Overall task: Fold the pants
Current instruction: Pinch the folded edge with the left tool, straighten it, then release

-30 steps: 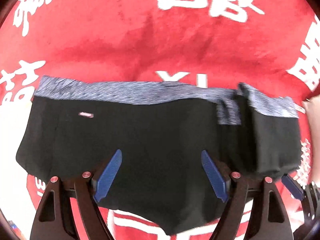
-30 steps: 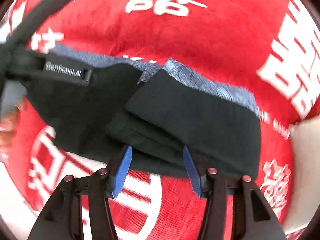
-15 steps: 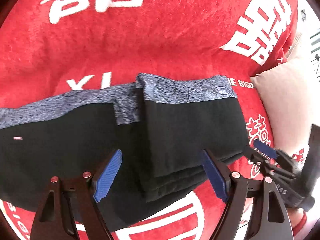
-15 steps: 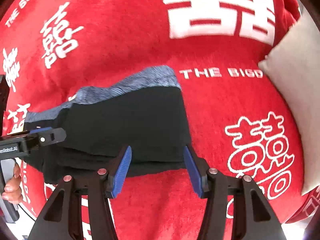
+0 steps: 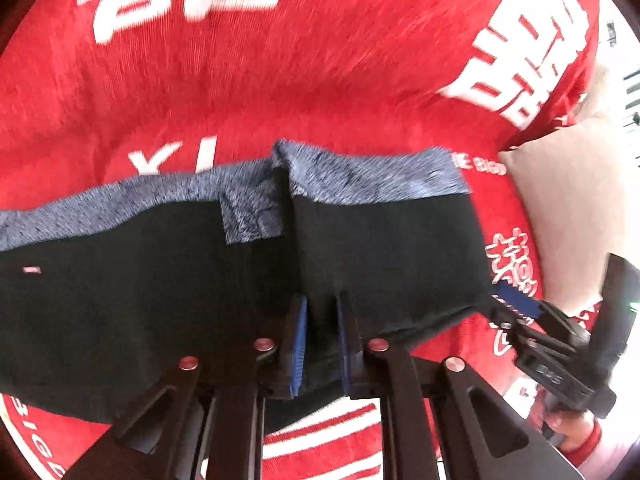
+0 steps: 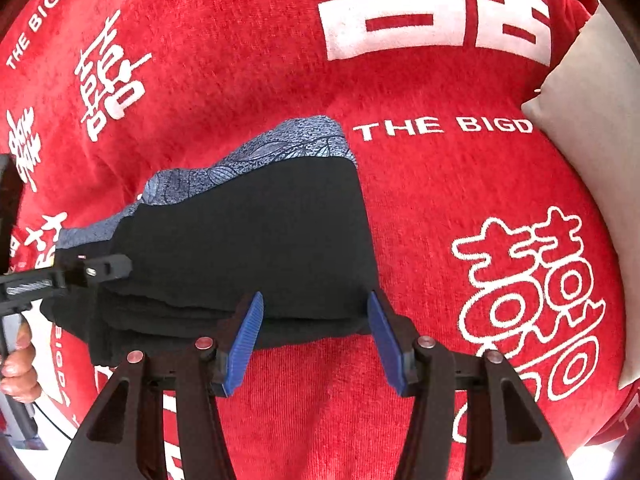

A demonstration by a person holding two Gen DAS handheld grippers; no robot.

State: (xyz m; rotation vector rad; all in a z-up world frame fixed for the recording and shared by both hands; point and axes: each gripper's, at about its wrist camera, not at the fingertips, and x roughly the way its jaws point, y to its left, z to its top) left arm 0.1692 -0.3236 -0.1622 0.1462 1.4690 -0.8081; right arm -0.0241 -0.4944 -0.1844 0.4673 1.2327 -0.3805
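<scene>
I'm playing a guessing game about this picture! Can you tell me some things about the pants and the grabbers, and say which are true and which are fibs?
1. The left gripper is pinching the pants. True.
2. The right gripper is squeezed shut. False: its jaws stand wide apart.
3. The blanket under the pants is green. False: it is red with white writing.
4. The pants have a speckled gray-blue waistband. True.
5. A pale pillow lies beside the blanket. True.
</scene>
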